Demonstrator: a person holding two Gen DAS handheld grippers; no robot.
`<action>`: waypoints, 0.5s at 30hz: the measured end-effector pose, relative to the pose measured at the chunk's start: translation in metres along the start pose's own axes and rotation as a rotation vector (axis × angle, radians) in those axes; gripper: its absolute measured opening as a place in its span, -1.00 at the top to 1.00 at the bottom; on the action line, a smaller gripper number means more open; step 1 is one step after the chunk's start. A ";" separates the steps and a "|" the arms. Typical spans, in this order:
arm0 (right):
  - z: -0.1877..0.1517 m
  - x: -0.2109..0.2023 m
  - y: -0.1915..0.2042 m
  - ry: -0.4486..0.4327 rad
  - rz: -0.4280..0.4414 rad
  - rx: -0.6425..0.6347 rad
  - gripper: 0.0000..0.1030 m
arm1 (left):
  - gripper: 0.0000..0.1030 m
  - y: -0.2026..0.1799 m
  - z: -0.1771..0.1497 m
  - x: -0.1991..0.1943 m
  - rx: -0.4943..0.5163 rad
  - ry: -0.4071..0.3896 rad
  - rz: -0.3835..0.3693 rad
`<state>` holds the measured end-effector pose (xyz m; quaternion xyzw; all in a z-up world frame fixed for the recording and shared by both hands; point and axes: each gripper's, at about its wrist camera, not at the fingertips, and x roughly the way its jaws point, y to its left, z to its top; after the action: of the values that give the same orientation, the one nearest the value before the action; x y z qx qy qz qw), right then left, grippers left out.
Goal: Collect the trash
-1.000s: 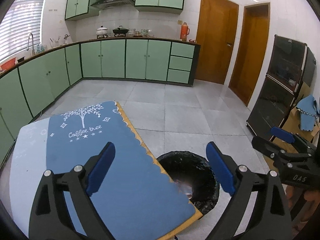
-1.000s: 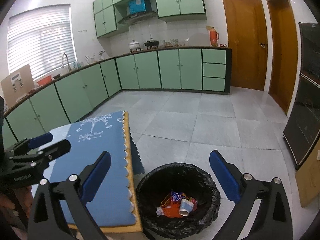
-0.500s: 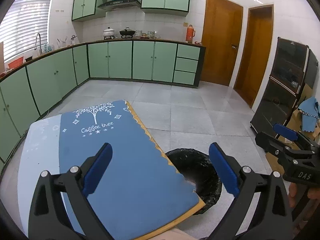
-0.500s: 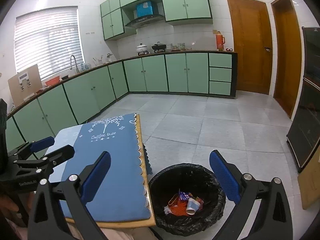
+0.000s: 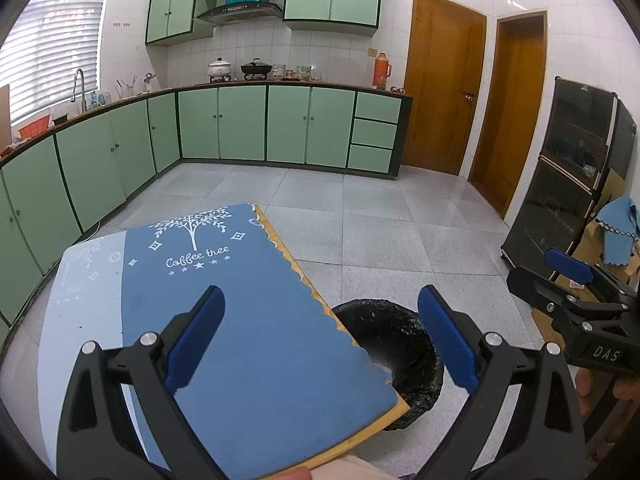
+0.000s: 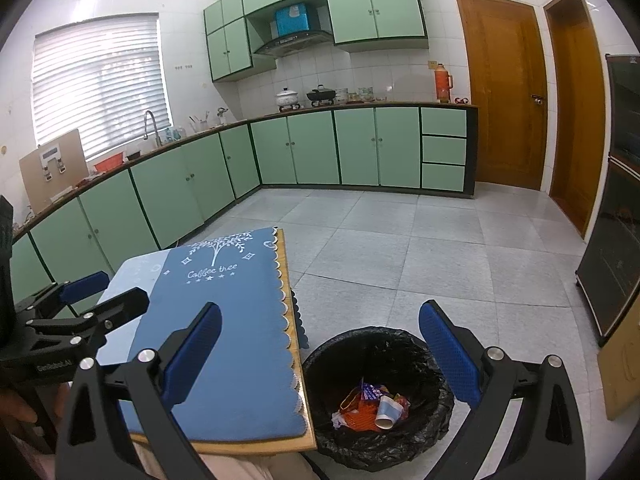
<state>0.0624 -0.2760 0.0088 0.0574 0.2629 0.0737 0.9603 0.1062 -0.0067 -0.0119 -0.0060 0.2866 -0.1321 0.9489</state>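
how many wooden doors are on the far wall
2. One closed wooden door stands just right of the green cabinets' drawer stack; the second is further right, near the dark glass cabinet. None seems hidden.

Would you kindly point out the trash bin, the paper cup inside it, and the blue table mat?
trash bin (image 6: 434, 424), right wrist view, on the black liner at its right rim.
paper cup (image 6: 389, 411), right wrist view, on its side wall.
blue table mat (image 5: 256, 320), left wrist view, on its bare middle.

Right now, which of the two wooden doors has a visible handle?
The left wooden door, next to the green cabinets: a metal handle shows on its right edge. The right door shows no handle in either view.
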 end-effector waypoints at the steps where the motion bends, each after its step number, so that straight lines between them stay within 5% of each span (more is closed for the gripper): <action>1: 0.000 0.000 0.000 0.001 0.000 -0.001 -0.88 | -0.83 0.000 0.000 0.000 0.000 -0.001 0.000; 15: 0.000 0.003 0.002 0.004 0.001 -0.003 -0.88 | -0.83 0.000 0.002 0.000 0.000 0.000 0.002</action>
<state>0.0647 -0.2733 0.0079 0.0558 0.2648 0.0748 0.9598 0.1074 -0.0073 -0.0109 -0.0057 0.2868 -0.1314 0.9489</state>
